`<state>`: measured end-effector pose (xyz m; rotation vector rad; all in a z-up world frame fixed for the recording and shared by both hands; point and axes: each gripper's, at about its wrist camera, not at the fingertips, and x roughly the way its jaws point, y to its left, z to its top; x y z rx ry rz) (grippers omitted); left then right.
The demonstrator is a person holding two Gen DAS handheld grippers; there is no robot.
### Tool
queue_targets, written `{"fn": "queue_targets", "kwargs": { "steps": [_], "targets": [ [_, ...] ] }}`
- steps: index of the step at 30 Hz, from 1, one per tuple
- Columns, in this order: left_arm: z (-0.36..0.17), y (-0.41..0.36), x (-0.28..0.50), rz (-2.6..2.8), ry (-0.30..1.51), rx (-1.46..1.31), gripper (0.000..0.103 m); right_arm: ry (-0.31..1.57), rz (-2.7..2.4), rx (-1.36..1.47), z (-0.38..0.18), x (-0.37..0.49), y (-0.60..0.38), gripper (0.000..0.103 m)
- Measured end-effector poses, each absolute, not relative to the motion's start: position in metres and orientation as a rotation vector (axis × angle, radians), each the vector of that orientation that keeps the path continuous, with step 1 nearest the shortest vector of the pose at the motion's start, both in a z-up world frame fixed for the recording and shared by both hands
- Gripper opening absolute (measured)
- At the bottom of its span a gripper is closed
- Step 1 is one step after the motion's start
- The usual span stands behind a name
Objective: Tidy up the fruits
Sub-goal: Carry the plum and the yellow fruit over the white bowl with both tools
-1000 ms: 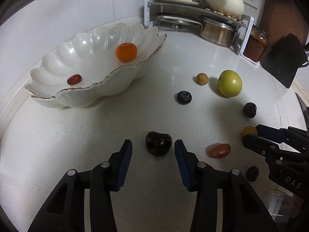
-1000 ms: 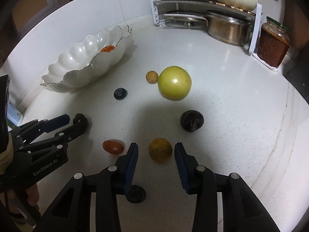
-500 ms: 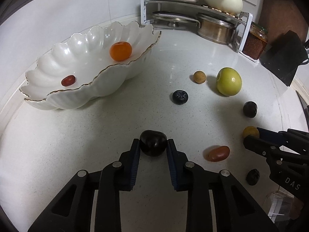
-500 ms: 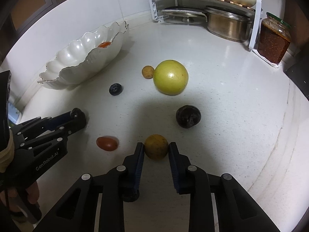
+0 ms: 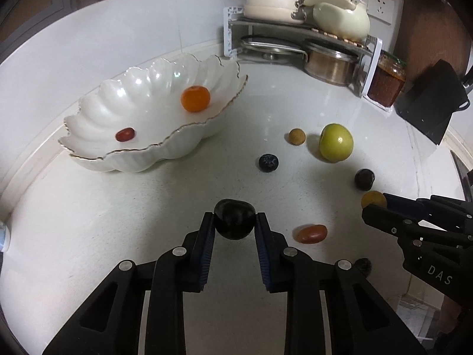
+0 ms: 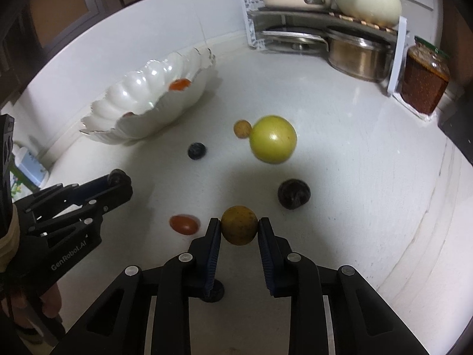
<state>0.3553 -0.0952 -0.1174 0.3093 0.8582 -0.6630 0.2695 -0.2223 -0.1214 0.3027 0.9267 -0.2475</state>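
Note:
My left gripper (image 5: 234, 221) is shut on a dark plum (image 5: 234, 218) and holds it above the white counter. My right gripper (image 6: 239, 227) is shut on a small yellow-orange fruit (image 6: 239, 224), also lifted. The white scalloped bowl (image 5: 165, 151) stands at the left and holds an orange (image 5: 195, 98) and a red cherry tomato (image 5: 124, 134). On the counter lie a green apple (image 5: 336, 143), a small tan fruit (image 5: 297, 136), a blueberry (image 5: 268, 163), a dark plum (image 6: 293, 193), and a red tomato (image 5: 310, 233).
A metal rack (image 5: 298, 26) with pots and cream dishes stands at the back. A jar of red paste (image 6: 424, 84) stands at the right beside it. A dark knife block (image 5: 431, 103) is at the far right. Another small dark fruit (image 5: 363, 266) lies near the front.
Both grippers closed on their fruits, the left on the dark plum and the right on the yellow-orange fruit, and both have lifted them off the counter.

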Motion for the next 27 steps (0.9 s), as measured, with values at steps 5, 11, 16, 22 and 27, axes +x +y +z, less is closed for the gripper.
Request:
{"fn": "queue_targets", "kwargs": {
  "steps": [5, 11, 16, 22, 27],
  "targets": [
    [-0.103, -0.088, 0.346, -0.635, 0.835, 0.274, 0.028, 0.892, -0.218, 0.284, -0.106, 0.268, -0.219, 0.027],
    [-0.081, -0.082, 0.336, -0.594, 0.787, 0.236, 0.028, 0.845, -0.175, 0.266, -0.088, 0.265, -0.214, 0.027],
    [-0.065, -0.075, 0.331, -0.562, 0.750, 0.207, 0.028, 0.799, -0.139, 0.237, -0.074, 0.265, -0.207, 0.027],
    [-0.047, -0.067, 0.329, -0.521, 0.702, 0.189, 0.028, 0.758, -0.105, 0.221, -0.060, 0.271, -0.203, 0.027],
    [-0.036, -0.055, 0.332, -0.489, 0.680, 0.162, 0.028, 0.713, -0.086, 0.212, -0.044, 0.281, -0.199, 0.027]
  ]
}}
